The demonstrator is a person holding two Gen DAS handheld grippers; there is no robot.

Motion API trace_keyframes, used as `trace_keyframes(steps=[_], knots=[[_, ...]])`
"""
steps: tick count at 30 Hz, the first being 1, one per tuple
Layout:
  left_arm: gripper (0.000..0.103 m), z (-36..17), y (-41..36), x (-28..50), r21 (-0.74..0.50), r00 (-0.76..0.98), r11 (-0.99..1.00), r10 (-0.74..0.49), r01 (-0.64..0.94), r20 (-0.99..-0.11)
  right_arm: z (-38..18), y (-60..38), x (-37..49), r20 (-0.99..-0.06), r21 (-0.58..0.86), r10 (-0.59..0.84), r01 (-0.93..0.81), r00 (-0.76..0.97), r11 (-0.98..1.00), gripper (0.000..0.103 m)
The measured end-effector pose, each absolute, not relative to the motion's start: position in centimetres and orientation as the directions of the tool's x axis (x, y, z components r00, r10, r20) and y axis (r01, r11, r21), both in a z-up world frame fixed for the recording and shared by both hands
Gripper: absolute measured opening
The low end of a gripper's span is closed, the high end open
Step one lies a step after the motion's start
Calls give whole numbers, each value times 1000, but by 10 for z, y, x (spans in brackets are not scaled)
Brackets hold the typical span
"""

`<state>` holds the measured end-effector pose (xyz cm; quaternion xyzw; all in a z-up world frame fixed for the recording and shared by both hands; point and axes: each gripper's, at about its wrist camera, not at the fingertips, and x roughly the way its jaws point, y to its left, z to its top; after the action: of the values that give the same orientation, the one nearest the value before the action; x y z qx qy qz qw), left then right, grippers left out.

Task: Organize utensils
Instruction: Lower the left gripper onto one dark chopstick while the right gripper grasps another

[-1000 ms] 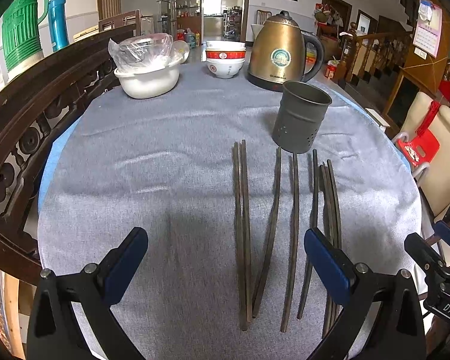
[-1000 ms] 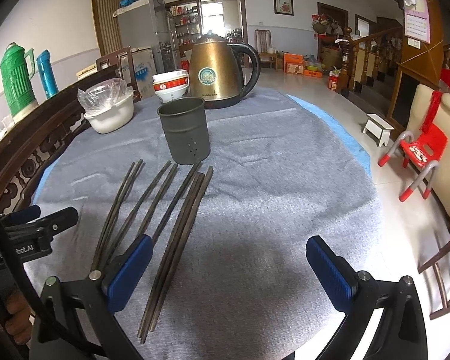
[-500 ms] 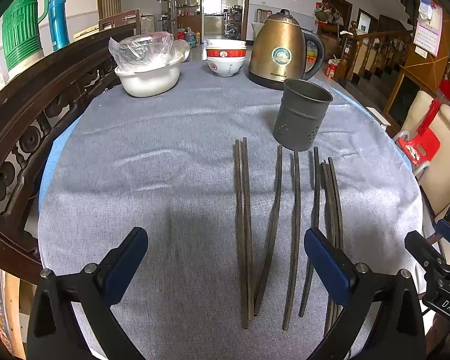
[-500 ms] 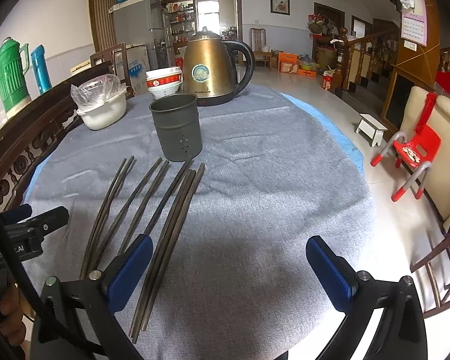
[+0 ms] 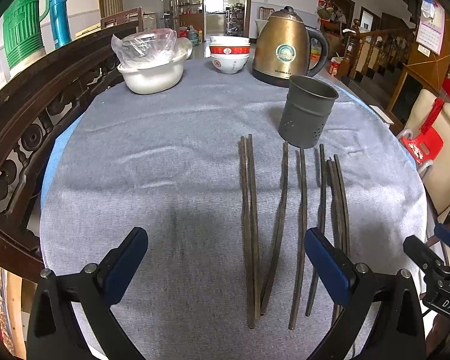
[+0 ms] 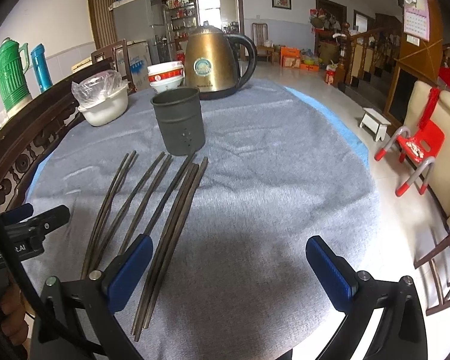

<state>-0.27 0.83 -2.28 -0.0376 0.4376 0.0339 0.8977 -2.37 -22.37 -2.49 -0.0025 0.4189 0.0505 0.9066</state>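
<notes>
Round table under a grey cloth [image 5: 165, 180], seen from both wrist cameras. Far left: green flask [image 5: 22, 27] and blue flask [image 5: 58, 18] beyond the carved wooden chair back [image 5: 30, 114]. On the cloth, left to right along the far edge: white basin [image 5: 153, 75] with a plastic bag in it, stacked bowls [image 5: 229, 55], brass kettle [image 5: 285, 52]. Nearer and right of centre: grey holder [image 5: 307, 114], upright, mouth open, perforated low on its wall. Just in front of the holder: dark chopsticks [image 5: 252, 225] lying flat on the cloth in a loose fan, tips toward the holder, none inside it; the leftmost pair touching, the rightmost ones bunched together. Left gripper [image 5: 225, 258] low over the near cloth, jaws spread wide and empty, several chopsticks lying between the blue pads [image 5: 126, 258]. Right gripper [image 6: 229, 267] likewise spread wide and empty, left pad over the rightmost chopsticks. Far right, off the table: red child's chair [image 6: 417, 147] and white stool [image 6: 375, 123] on the floor.
</notes>
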Motion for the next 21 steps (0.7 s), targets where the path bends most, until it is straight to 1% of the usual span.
trace_keyframes(steps=[4, 5, 6, 7, 9, 10, 12, 14, 15, 21], knots=[[103, -25, 14, 0, -23, 602, 994, 44, -104, -797, -37, -229, -15, -799, 123, 162, -106, 579, 987, 103], [103, -27, 16, 2, -19, 594, 994, 51, -110, -803, -40, -231, -11, -808, 158, 192, -109, 557, 981, 101], [103, -28, 18, 3, -16, 585, 993, 56, -116, -809, -43, -232, -7, -813, 190, 219, -111, 539, 976, 94], [103, -31, 20, 5, -13, 574, 993, 59, -120, -817, -48, -233, -2, -822, 226, 249, -108, 513, 968, 90], [103, -36, 23, 6, -12, 555, 992, 60, -125, -829, -58, -234, 11, -840, 283, 292, -89, 457, 955, 72], [103, -38, 25, 7, -16, 551, 992, 57, -127, -833, -62, -234, 16, -844, 309, 312, -80, 436, 948, 66], [103, -41, 26, 6, -22, 541, 992, 50, -126, -839, -74, -233, 29, -855, 363, 355, -52, 378, 930, 51], [103, -44, 26, 7, -28, 536, 992, 43, -125, -843, -81, -230, 38, -861, 379, 368, -41, 350, 925, 47], [103, -45, 26, 9, -31, 533, 992, 40, -124, -845, -83, -227, 42, -866, 378, 368, -39, 337, 925, 43], [103, -53, 28, 12, -47, 519, 992, 19, -114, -854, -87, -204, 59, -898, 309, 314, -66, 307, 949, 40]])
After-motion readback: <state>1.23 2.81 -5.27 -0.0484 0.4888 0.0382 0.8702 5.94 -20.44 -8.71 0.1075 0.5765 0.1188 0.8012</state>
